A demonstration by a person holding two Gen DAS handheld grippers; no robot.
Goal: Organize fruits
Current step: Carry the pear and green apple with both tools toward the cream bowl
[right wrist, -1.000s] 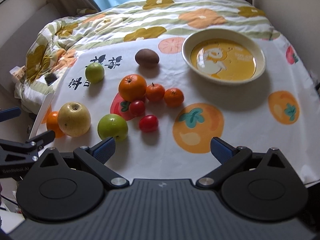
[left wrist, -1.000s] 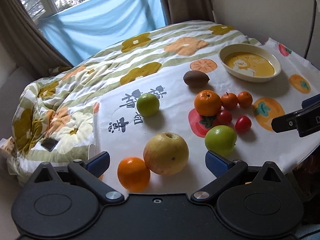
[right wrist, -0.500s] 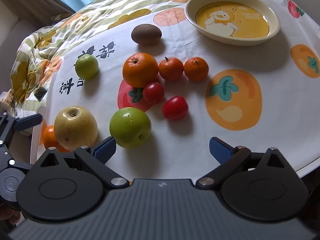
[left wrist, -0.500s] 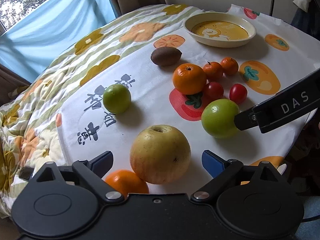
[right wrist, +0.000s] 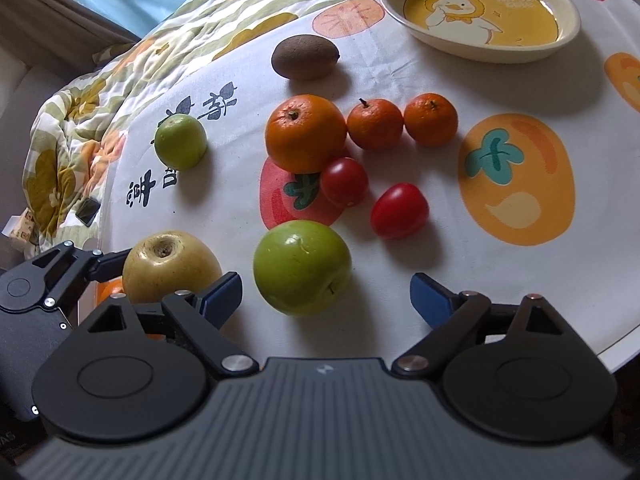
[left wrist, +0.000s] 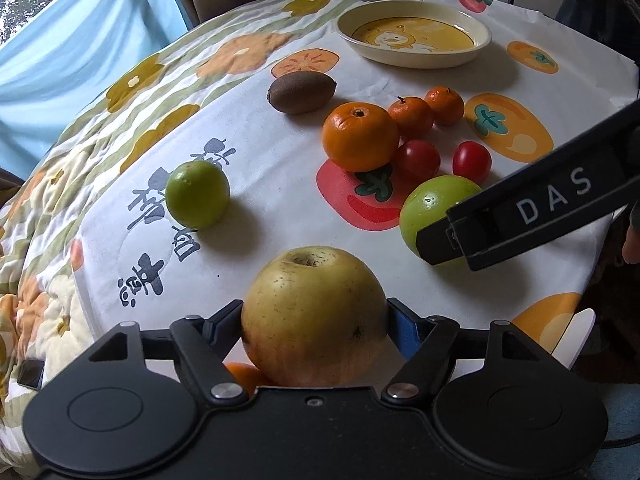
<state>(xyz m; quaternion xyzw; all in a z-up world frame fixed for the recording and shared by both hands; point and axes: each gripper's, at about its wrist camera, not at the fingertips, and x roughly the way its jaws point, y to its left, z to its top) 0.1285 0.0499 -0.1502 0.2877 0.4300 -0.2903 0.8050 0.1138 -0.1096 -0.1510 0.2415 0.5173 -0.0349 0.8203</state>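
My left gripper (left wrist: 314, 320) has its jaws on both sides of a big yellow apple (left wrist: 314, 316), touching it; the apple still rests on the cloth and also shows in the right wrist view (right wrist: 170, 266). My right gripper (right wrist: 326, 292) is open with a green apple (right wrist: 302, 266) just ahead of its fingers; that apple also shows in the left wrist view (left wrist: 436, 212), partly behind the right gripper's finger (left wrist: 520, 216). A cream bowl (right wrist: 480, 12) stands at the far right.
A large orange (right wrist: 306, 132), two small tangerines (right wrist: 374, 124) (right wrist: 430, 118), two red tomatoes (right wrist: 344, 182) (right wrist: 400, 210), a kiwi (right wrist: 305, 56), a small green fruit (right wrist: 180, 142) and an orange (left wrist: 244, 376) under the yellow apple lie on the printed cloth.
My left gripper moved forward and closed its jaws around the yellow apple. My right gripper moved closer to the green apple, still open.
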